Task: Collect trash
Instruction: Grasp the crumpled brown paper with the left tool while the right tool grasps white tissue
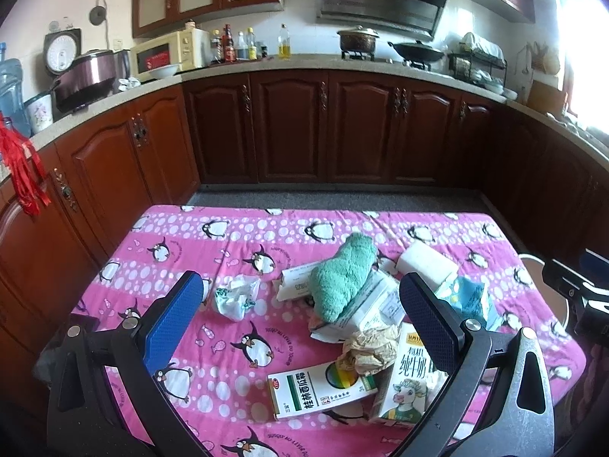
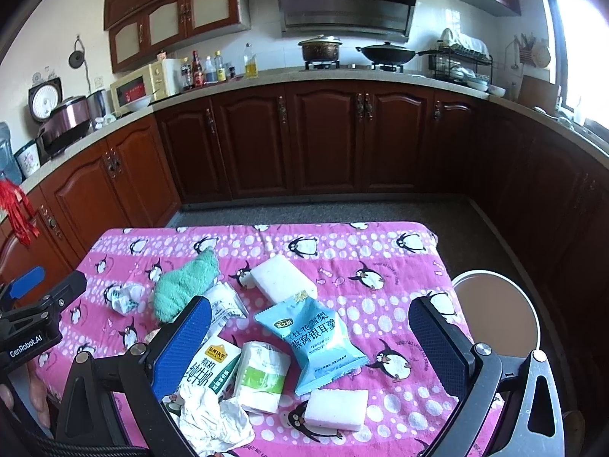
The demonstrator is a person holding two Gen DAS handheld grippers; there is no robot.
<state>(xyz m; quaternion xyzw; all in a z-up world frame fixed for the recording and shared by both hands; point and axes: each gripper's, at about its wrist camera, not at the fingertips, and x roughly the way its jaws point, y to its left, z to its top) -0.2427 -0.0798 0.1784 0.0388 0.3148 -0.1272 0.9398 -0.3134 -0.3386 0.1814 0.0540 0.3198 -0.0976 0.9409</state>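
Trash (image 2: 327, 337) lies piled toward the counter's (image 2: 380, 266) near edge; left gripper (image 1: 300, 304) and right gripper (image 2: 310, 333) hover above, jaws wide, empty.

Glossy plastic snack pouch (image 2: 312, 342), fluffy teal cloth (image 2: 182, 285) and crumpled paper (image 2: 213, 419) on a matt printed-cotton tabletop (image 2: 380, 266); varnished wood cabinets (image 2: 327, 141) behind.

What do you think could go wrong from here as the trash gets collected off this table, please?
1. The green towel lies on top of the paper packets; a grab there may take the towel too, though it may not be trash.
2. The bin stands off the table's right edge, so light pieces like the crumpled tissue might miss it.
3. The milk carton overlaps its neighbours, which may drag along.
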